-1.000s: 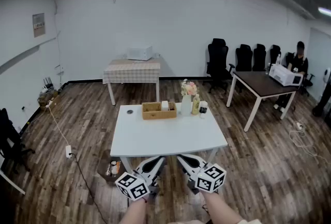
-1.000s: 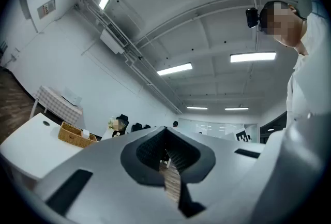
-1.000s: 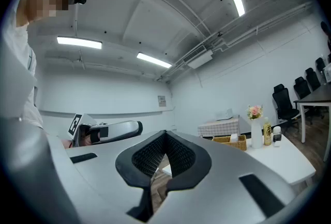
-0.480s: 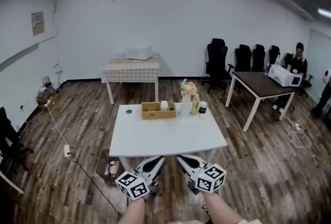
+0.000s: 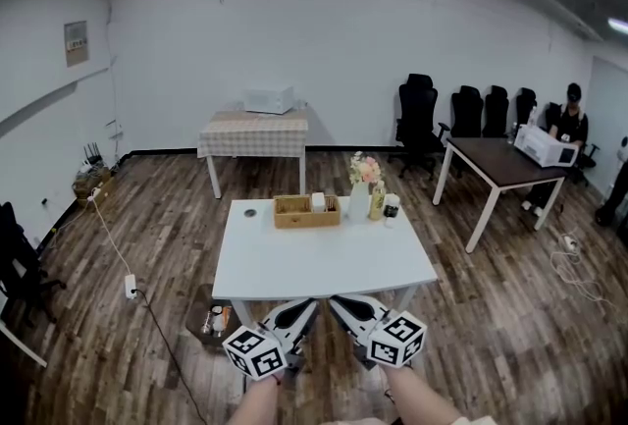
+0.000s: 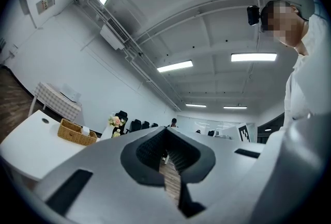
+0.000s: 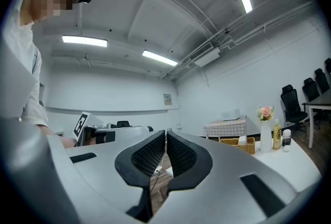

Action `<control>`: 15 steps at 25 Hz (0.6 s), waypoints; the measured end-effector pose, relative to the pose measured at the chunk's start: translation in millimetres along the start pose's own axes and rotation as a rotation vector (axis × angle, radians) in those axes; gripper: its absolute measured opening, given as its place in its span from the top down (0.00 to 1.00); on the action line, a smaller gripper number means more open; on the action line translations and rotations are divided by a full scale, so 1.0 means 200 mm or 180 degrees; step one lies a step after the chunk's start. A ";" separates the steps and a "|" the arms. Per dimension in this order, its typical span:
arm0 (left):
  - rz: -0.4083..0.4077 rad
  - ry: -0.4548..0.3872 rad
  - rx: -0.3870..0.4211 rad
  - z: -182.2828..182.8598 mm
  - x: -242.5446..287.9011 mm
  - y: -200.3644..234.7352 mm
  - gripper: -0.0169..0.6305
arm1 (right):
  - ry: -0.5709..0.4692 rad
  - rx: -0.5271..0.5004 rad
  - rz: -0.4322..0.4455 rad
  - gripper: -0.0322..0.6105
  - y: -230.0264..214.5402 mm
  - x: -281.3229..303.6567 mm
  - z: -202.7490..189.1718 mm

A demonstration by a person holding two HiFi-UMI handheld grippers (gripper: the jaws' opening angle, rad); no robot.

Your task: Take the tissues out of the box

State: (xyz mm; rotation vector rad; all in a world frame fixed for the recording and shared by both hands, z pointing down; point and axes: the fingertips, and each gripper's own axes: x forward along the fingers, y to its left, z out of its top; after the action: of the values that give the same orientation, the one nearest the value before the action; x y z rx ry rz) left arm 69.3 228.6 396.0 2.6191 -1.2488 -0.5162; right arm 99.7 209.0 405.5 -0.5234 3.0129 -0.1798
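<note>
A wicker basket (image 5: 306,211) stands at the far side of the white table (image 5: 324,261), with a white tissue pack (image 5: 318,201) upright in it. The same basket appears small in the left gripper view (image 6: 76,132) and the right gripper view (image 7: 239,144). Both grippers hang side by side below the table's near edge, well short of the basket. My left gripper (image 5: 299,312) is shut with nothing between its jaws, its tips meeting (image 6: 166,132). My right gripper (image 5: 340,303) is likewise shut and empty (image 7: 166,135).
A flower vase (image 5: 361,187), a yellow bottle (image 5: 378,200) and a small dark-capped jar (image 5: 392,208) stand right of the basket. Behind is a checked-cloth table (image 5: 255,133) with a microwave (image 5: 269,100). Right: a dark table (image 5: 500,163), office chairs (image 5: 417,109), a person (image 5: 569,119). A cable (image 5: 128,286) crosses the floor.
The head view has shifted slightly, so the table sits a little further right and lower. Both grippers stay shut and in nearly the same place.
</note>
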 end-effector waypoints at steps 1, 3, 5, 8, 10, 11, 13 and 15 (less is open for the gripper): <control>-0.0011 0.0012 0.0004 0.00 0.00 0.00 0.97 | 0.0021 -0.0050 0.0046 0.90 0.02 0.02 -0.01; -0.0032 0.0033 0.0018 -0.01 0.00 0.00 0.97 | 0.0062 -0.0119 0.0106 0.90 0.06 0.06 -0.02; -0.0059 0.0036 0.0011 -0.02 -0.01 0.00 0.97 | 0.0076 -0.0126 0.0105 0.90 0.07 0.08 -0.04; -0.0116 0.0058 -0.0038 -0.02 -0.02 0.02 0.97 | 0.0069 -0.0060 0.0110 0.90 0.06 0.09 -0.06; -0.0117 0.0072 -0.0091 -0.03 -0.02 0.03 0.97 | 0.0079 -0.0021 0.0097 0.90 0.05 0.11 -0.08; -0.0118 0.0075 -0.0116 -0.04 -0.02 0.05 0.97 | 0.0089 -0.0003 0.0089 0.90 0.04 0.11 -0.09; -0.0130 0.0076 -0.0163 -0.05 -0.01 0.06 0.97 | 0.0100 0.0024 0.0075 0.90 0.03 0.12 -0.10; -0.0147 0.0074 -0.0202 -0.05 0.01 0.09 0.97 | 0.0104 0.0041 0.0067 0.90 0.00 0.13 -0.10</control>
State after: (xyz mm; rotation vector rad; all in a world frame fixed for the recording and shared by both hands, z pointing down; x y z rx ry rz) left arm 62.1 216.5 409.9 2.5991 -1.1485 -0.5229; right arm 72.8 202.6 424.2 -0.4924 3.0454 -0.2084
